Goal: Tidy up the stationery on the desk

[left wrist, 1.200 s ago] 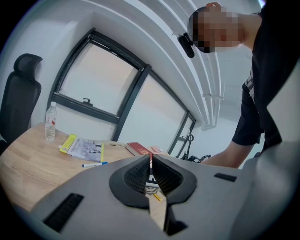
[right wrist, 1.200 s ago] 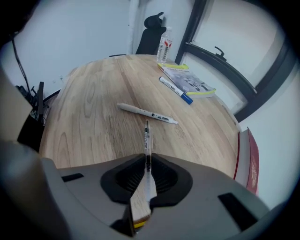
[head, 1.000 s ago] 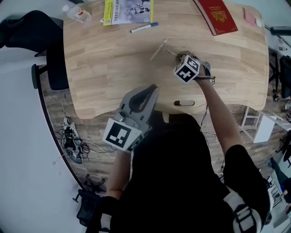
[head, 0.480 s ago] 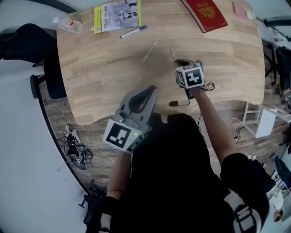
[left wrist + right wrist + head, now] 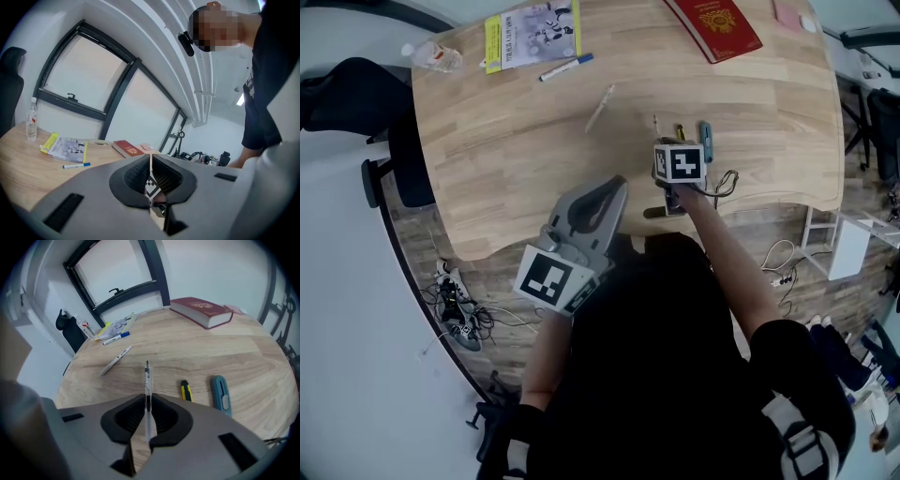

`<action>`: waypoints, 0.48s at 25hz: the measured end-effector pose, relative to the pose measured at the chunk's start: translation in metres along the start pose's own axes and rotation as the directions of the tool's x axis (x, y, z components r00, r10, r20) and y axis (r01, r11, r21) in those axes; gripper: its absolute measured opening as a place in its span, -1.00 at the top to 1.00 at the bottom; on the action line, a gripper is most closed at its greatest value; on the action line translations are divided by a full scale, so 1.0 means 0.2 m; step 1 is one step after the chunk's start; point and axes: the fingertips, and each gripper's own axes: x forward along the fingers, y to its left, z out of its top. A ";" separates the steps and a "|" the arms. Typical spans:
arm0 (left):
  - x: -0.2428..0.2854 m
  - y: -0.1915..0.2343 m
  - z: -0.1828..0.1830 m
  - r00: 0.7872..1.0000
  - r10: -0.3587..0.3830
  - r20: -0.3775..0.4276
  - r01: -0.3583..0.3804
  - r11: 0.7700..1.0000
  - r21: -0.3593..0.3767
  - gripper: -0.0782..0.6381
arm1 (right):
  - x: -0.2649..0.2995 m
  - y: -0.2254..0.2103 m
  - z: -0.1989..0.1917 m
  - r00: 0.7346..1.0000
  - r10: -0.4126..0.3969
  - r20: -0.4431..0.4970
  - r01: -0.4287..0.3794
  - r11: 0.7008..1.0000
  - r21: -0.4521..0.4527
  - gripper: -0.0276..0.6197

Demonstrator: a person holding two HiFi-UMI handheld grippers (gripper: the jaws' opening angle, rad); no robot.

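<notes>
now right claw (image 5: 147, 401) clamped on clear pen (image 5: 147, 380), left claw (image 5: 151, 161) together; wooden desk (image 5: 534, 150), window (image 5: 89, 79) beyond.

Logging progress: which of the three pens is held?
The clear pen, clamped in the right gripper; the white pen and blue-capped marker lie loose on the desk.

The pale wooden counter (image 5: 506, 141) carried a red book (image 5: 713, 25) far right, a booklet (image 5: 532, 34), marker (image 5: 565, 67) and bottle (image 5: 434, 56) far left, a white pen (image 5: 600, 108) midway, and a yellow cutter (image 5: 681, 131) just beside a teal cutter (image 5: 706, 134).
</notes>
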 end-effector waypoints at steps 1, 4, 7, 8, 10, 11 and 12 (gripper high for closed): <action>0.00 0.00 0.00 1.000 0.001 -0.002 -0.001 1.000 -0.001 0.67 | 0.01 -0.01 -0.02 1.000 -0.004 -0.011 0.004 1.000 0.013 0.74; 0.01 -0.01 -0.01 1.000 0.007 -0.010 -0.007 1.000 0.000 0.67 | 0.04 -0.02 -0.06 0.999 -0.022 -0.031 0.022 1.000 0.011 0.74; 0.00 -0.01 -0.04 0.999 0.019 -0.030 -0.018 0.999 0.026 0.67 | 0.07 -0.02 -0.08 0.998 -0.028 -0.052 0.027 1.000 -0.003 0.74; 0.00 -0.02 -0.05 0.999 0.024 -0.037 -0.022 0.999 0.034 0.67 | 0.07 -0.02 -0.09 0.998 -0.026 -0.058 0.026 1.000 -0.003 0.74; 0.00 -0.03 -0.05 0.999 0.027 -0.042 -0.026 0.999 0.036 0.67 | 0.09 -0.01 -0.10 0.998 -0.021 -0.065 0.021 1.000 -0.002 0.74; 0.00 -0.04 -0.05 0.999 0.027 -0.039 -0.025 0.999 0.034 0.67 | 0.09 -0.01 -0.10 0.998 -0.019 -0.067 0.019 1.000 -0.001 0.74; 0.00 -0.05 -0.05 0.999 0.026 -0.036 -0.025 0.999 0.034 0.67 | 0.10 -0.01 -0.10 0.997 -0.018 -0.069 0.018 1.000 0.001 0.74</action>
